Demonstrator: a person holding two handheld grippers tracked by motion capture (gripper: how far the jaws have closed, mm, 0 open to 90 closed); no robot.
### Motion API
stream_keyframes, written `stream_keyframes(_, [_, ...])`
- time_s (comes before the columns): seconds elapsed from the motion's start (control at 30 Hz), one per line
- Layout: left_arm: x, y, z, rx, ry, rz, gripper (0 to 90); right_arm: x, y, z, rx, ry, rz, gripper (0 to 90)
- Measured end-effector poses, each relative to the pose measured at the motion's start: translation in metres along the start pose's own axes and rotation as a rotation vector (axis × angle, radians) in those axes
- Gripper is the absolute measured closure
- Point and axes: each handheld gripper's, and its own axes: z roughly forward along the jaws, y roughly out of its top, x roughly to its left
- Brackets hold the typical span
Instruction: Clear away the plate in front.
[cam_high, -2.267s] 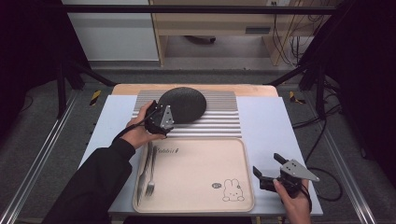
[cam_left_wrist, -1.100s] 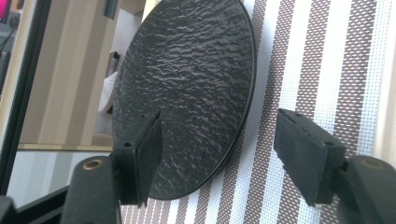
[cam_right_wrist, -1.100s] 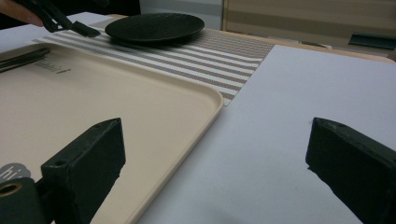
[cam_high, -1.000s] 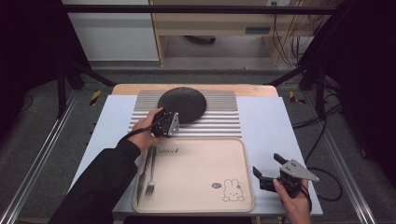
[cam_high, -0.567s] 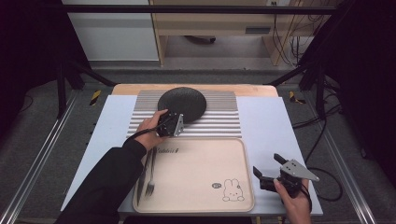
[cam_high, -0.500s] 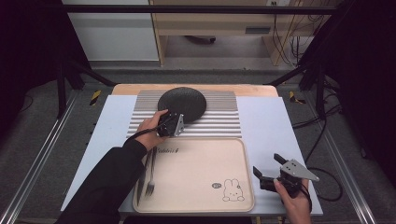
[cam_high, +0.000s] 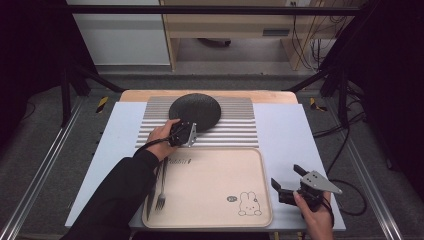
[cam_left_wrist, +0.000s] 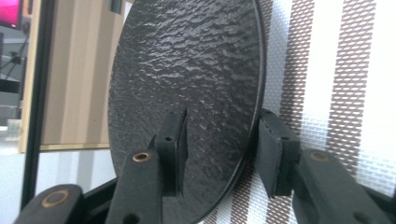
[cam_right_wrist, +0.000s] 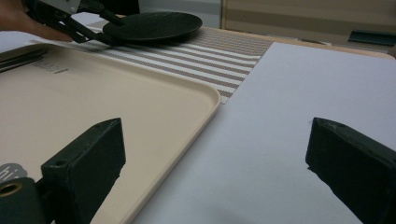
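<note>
A black textured plate (cam_high: 195, 111) lies on the striped mat (cam_high: 235, 132) at the back of the table. My left gripper (cam_high: 196, 129) reaches it from the near left. In the left gripper view the plate (cam_left_wrist: 187, 60) has its rim between the jaws, one pad over its face and one behind the rim. The jaws have just been closing, and a small gap still shows, so the left gripper (cam_left_wrist: 222, 135) is open. My right gripper (cam_high: 286, 176) rests at the near right beside the beige tray (cam_high: 210, 190), open with nothing between its fingers.
A fork (cam_high: 161, 192) lies along the tray's left side, partly under my left sleeve. In the right gripper view the tray's corner (cam_right_wrist: 205, 100) is just left of the right gripper (cam_right_wrist: 215, 128), with bare grey table ahead and the plate (cam_right_wrist: 154, 21) far off.
My left gripper has slid a little right to the plate's near rim, and its jaws have narrowed around that rim. The right gripper has not moved.
</note>
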Motion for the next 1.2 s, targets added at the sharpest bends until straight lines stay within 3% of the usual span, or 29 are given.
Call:
stream_keyframes(0.2, [-0.002,0.000,0.004,0.003,0.009,-0.002,60.5,-0.001,0.000,0.000,0.001,0.000,-0.001,5.0])
stream_keyframes(0.5, [-0.005,0.003,0.006,0.014,0.023,0.025,62.6,0.000,0.000,0.000,0.004,0.000,-0.003,5.0])
stream_keyframes(0.6, [-0.007,0.004,0.006,0.024,0.022,0.049,66.5,-0.001,-0.001,0.001,0.006,0.001,-0.003,5.0])
stream_keyframes(0.67, [-0.009,0.005,0.006,0.026,0.017,0.066,74.5,0.000,-0.001,0.001,0.006,0.002,-0.002,5.0])
stream_keyframes(0.87, [-0.014,0.008,0.006,0.044,0.046,0.105,78.1,-0.002,0.000,0.002,-0.002,-0.006,0.015,5.0])
stream_keyframes(1.07, [-0.016,0.016,0.002,0.042,0.108,0.153,83.2,-0.003,0.000,0.001,-0.006,-0.006,0.016,5.0])
stream_keyframes(1.2, [-0.016,0.021,0.000,0.043,0.152,0.151,86.1,-0.003,0.000,0.000,-0.008,-0.003,0.018,5.0])
